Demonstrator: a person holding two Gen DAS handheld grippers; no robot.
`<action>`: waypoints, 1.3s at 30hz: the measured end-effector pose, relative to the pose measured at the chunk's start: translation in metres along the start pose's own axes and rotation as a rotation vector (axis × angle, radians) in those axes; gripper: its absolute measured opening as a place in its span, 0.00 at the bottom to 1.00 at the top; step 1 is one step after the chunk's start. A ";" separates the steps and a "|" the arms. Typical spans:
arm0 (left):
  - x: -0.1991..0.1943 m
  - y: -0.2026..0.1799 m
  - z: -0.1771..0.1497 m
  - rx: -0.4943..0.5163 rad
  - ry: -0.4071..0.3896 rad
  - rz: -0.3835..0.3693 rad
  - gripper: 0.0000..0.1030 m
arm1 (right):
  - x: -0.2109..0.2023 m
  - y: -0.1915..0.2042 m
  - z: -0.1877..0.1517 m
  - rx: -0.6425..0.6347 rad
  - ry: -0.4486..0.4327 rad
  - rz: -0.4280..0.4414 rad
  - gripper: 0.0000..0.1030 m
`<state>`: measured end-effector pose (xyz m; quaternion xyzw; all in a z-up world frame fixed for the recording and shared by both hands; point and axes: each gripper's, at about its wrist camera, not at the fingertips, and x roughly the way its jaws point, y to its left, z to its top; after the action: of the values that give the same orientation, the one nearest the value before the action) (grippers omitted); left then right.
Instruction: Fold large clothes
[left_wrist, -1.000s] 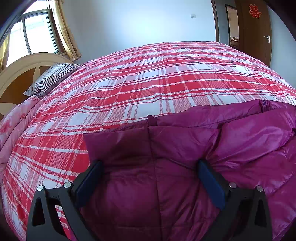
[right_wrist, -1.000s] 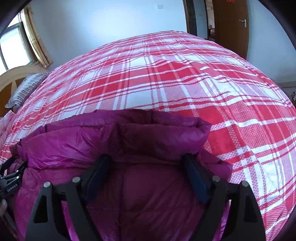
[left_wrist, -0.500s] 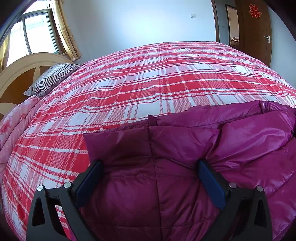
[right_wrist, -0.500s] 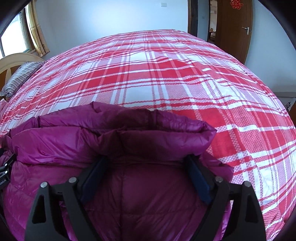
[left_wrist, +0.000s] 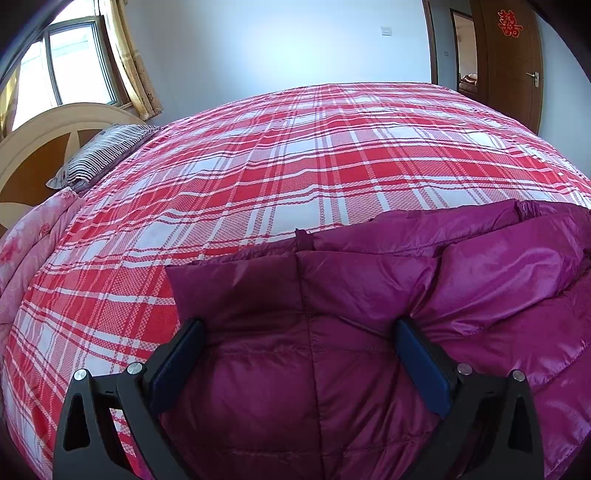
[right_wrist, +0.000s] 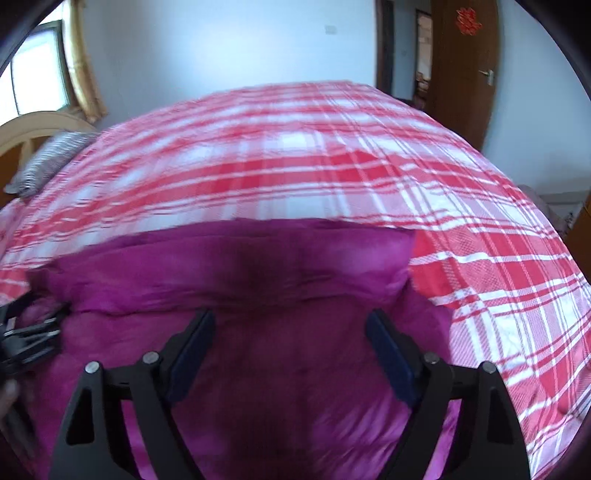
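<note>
Left wrist view shows the magenta padded coat (left_wrist: 332, 369) lying bunched at the near edge of the plaid bedspread (left_wrist: 295, 177); the left gripper (left_wrist: 299, 350) stands spread, apparently pinning the fabric in place. Beside it the right gripper (right_wrist: 291, 343), jaws closing slightly with cloth between them, grips nothing. Beyond the coat the bedspread offers broad room for folding.

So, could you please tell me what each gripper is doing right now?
Left gripper: open over the jacket.
Right gripper: open, closing slightly, jacket between fingers.
</note>
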<state>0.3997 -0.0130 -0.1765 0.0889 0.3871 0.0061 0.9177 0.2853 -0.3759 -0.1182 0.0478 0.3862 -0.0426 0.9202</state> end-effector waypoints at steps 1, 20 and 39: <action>-0.002 0.001 0.000 -0.006 -0.001 -0.002 0.99 | -0.008 0.014 -0.006 -0.026 -0.010 0.035 0.84; -0.096 0.121 -0.123 -0.284 -0.038 -0.391 0.99 | 0.020 0.053 -0.053 -0.174 0.023 0.053 0.92; -0.164 0.084 -0.069 -0.309 -0.195 -0.851 0.13 | 0.018 0.051 -0.057 -0.163 0.005 0.064 0.93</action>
<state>0.2405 0.0676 -0.0938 -0.2154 0.2956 -0.3218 0.8733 0.2637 -0.3188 -0.1678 -0.0149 0.3891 0.0187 0.9209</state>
